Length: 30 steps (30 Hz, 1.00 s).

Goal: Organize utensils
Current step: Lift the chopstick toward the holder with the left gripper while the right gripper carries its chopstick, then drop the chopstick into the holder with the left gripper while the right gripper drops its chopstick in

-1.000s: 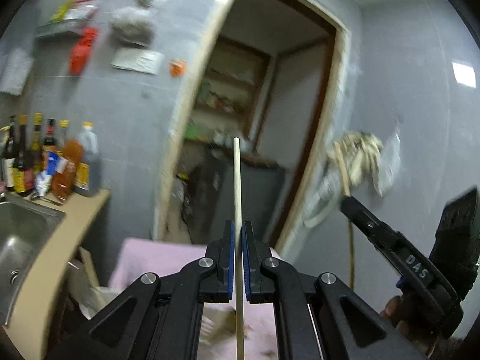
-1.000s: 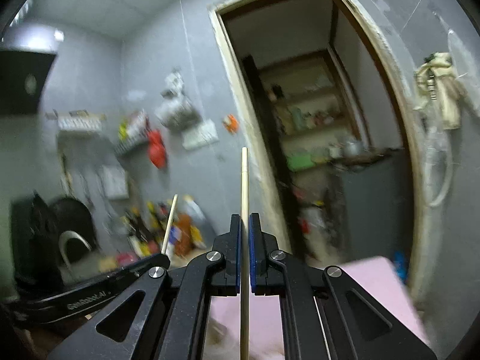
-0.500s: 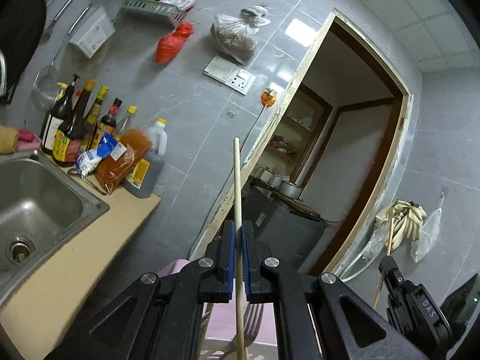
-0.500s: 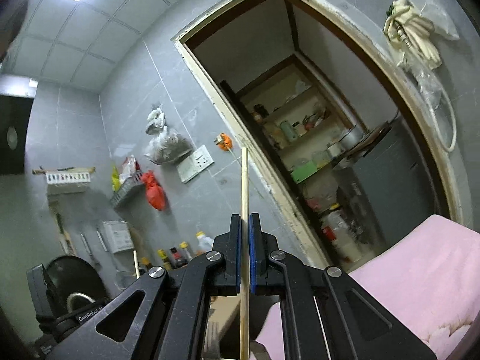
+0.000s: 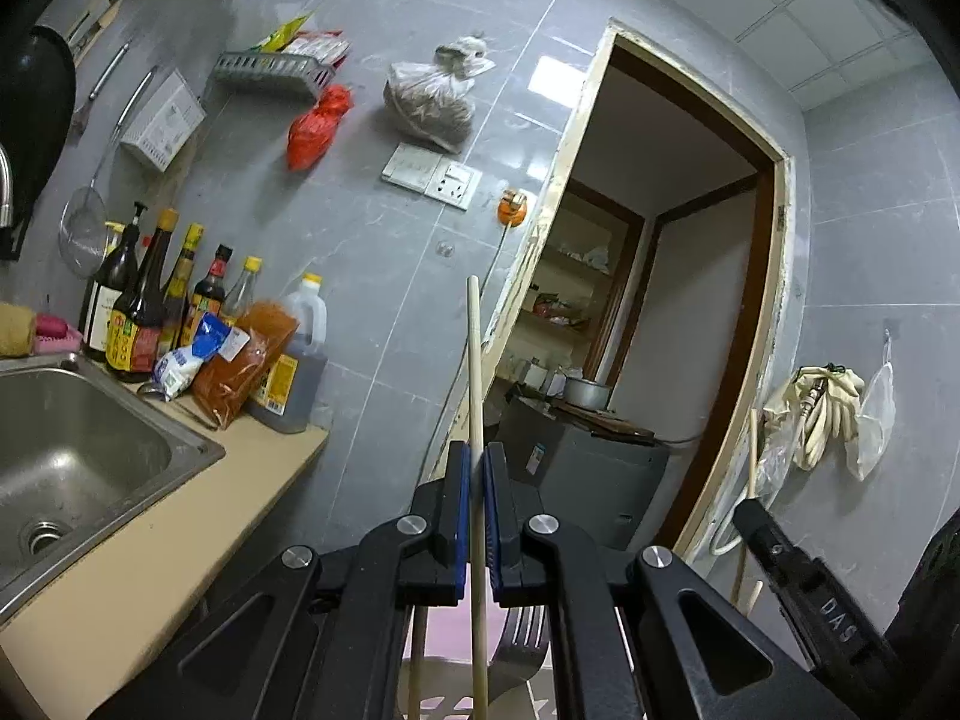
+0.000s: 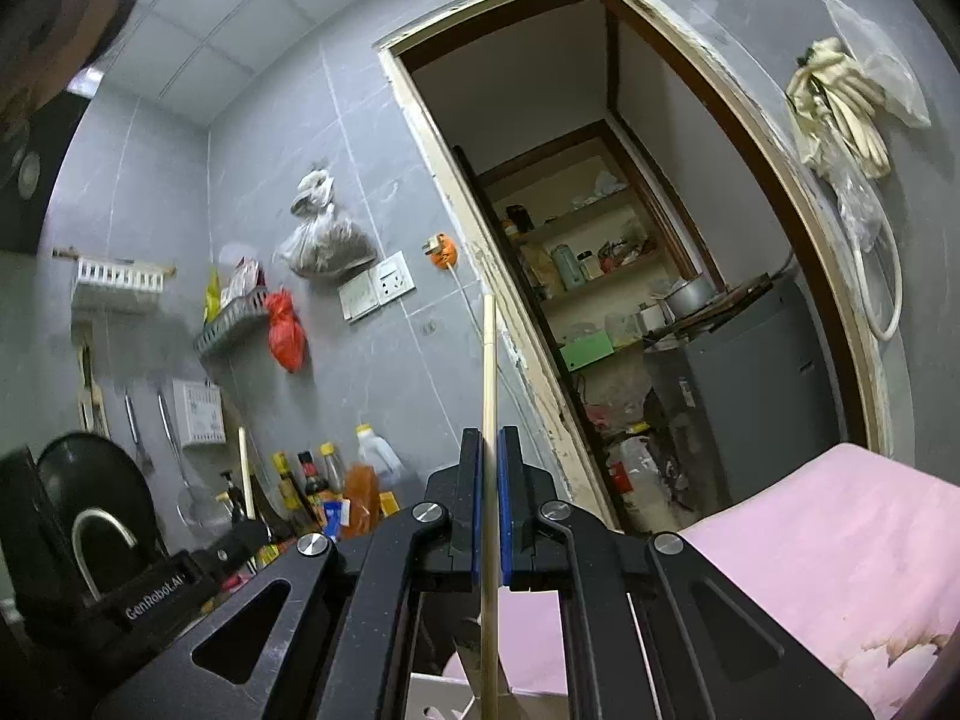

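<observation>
My left gripper point(image 5: 474, 462) is shut on a pale wooden chopstick point(image 5: 474, 360) that stands upright between its blue pads. Below it, a fork's tines point(image 5: 528, 630) and another stick point(image 5: 417, 660) rise from a white slotted holder point(image 5: 456, 705). My right gripper point(image 6: 491, 444) is shut on a second upright chopstick point(image 6: 489, 360), with the white holder's edge point(image 6: 438, 696) just beneath. In the right wrist view the left gripper's stick point(image 6: 243, 468) shows at lower left.
A steel sink point(image 5: 66, 450) sits in a tan counter point(image 5: 150, 570) at the left, with sauce bottles point(image 5: 144, 312) and packets behind it. A pink cloth point(image 6: 840, 540) covers a surface at the right. An open doorway point(image 6: 600, 240) with a grey cabinet point(image 6: 750, 372) lies ahead.
Both grippers have sunk and turned while keeping their chopsticks. The sink, counter and bottles have come into the left view, and the holder with the fork now shows below.
</observation>
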{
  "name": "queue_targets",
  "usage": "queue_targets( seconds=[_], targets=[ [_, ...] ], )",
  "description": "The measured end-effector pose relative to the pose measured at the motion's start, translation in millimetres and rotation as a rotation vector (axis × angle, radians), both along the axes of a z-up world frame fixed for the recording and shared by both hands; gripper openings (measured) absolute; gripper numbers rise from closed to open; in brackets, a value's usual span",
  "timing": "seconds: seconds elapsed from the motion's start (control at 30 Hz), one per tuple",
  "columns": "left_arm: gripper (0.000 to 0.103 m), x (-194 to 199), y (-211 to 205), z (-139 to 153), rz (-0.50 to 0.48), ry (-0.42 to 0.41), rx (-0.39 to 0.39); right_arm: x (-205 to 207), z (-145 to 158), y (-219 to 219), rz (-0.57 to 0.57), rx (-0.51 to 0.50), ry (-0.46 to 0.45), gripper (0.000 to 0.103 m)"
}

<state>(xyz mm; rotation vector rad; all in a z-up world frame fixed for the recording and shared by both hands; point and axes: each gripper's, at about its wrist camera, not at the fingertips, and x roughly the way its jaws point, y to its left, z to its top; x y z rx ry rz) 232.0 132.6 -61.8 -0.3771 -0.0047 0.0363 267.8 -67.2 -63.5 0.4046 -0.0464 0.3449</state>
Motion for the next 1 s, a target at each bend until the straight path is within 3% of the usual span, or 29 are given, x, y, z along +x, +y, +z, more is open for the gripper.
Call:
queue_targets(
  seconds=[0.23,0.6,1.0],
  targets=[
    [0.005,-11.6,-15.6,5.2,0.019,-0.064,0.093,-0.3,-1.0,3.8,0.009,-0.039,0.01,0.004],
    [0.005,-13.8,-25.5,-6.5,0.041,-0.056,0.155,-3.6,-4.8,0.8,0.008,-0.047,0.011,0.004],
    [0.005,-14.8,-19.2,-12.5,0.006,0.071,0.131,-8.5,-5.1,-4.2,0.054,-0.106,0.08,0.006]
  ],
)
